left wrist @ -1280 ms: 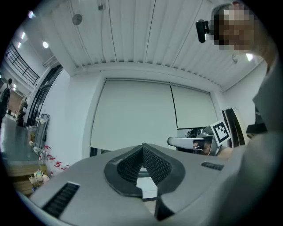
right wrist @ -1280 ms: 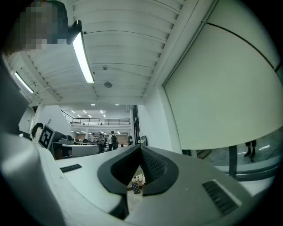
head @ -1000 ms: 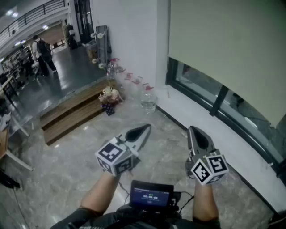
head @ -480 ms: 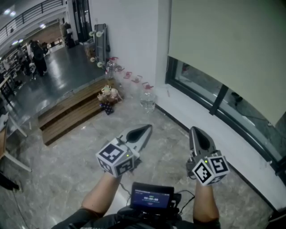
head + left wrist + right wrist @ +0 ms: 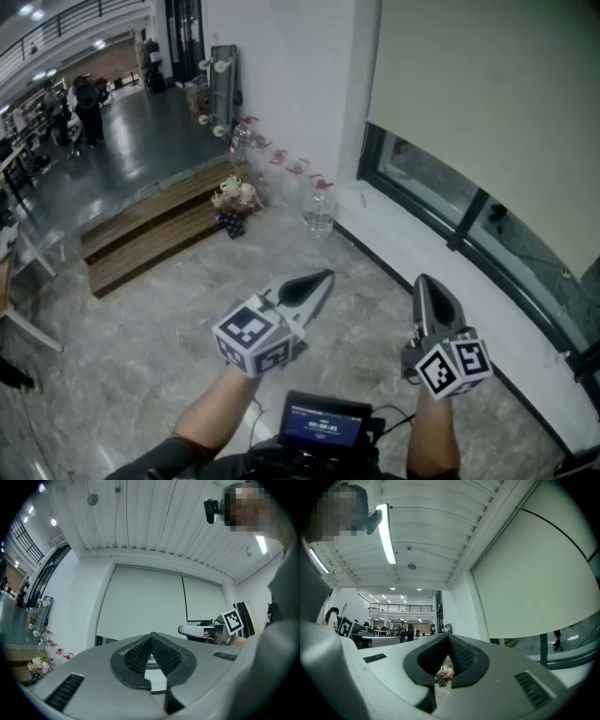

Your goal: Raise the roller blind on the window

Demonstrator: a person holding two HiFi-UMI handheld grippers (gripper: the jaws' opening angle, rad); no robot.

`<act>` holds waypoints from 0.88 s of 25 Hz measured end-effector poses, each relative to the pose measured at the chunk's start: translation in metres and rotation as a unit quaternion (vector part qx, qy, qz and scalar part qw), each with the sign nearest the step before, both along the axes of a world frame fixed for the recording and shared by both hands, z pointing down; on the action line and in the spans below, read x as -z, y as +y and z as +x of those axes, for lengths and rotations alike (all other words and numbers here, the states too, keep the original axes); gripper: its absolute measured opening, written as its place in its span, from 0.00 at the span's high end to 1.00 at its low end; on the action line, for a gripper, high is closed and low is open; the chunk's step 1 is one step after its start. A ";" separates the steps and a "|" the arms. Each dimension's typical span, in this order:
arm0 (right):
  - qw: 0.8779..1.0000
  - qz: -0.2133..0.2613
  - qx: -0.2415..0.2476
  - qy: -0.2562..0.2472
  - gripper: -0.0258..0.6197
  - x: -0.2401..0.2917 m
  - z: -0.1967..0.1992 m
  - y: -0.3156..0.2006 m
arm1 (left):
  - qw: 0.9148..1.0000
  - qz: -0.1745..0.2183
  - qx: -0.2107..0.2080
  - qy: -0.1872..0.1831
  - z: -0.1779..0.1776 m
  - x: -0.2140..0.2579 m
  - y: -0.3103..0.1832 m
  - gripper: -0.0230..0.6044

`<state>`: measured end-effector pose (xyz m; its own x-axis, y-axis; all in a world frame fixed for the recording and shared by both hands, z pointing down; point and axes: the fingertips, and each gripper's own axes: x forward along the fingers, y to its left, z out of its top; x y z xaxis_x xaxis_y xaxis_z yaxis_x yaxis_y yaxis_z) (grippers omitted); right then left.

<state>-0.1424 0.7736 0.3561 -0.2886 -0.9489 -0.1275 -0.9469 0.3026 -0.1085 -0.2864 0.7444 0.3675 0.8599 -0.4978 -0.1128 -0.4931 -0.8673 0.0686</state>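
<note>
A pale beige roller blind hangs over the window at the upper right of the head view, its lower edge well above the white sill. The blind also fills the middle of the left gripper view, and it covers the right side of the right gripper view. My left gripper is shut and empty, pointing toward the window. My right gripper is shut too, empty, a short way from the sill. No cord or chain shows.
A clear water jug stands by the white wall. Wooden steps with small toys lie to the left. A device with a lit screen sits at my chest. People stand far off on the dark floor.
Both grippers have shifted slightly right and closer to the window in the head view. The jaws stayed shut.
</note>
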 end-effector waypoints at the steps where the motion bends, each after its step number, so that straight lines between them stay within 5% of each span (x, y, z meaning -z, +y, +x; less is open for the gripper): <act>1: 1.000 0.005 0.006 0.000 0.96 0.001 -0.001 -0.004 | 1.000 0.002 0.000 0.000 0.000 0.001 -0.003 0.98; 22: 0.997 0.039 0.071 -0.013 0.96 0.025 0.053 -0.138 | 0.999 0.006 0.049 -0.001 0.058 0.021 -0.126 0.98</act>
<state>-0.0894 0.6355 0.3310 -0.4157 -0.8853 -0.2083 -0.8910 0.4424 -0.1023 -0.2280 0.6180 0.3470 0.8076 -0.5779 -0.1176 -0.5754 -0.8158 0.0579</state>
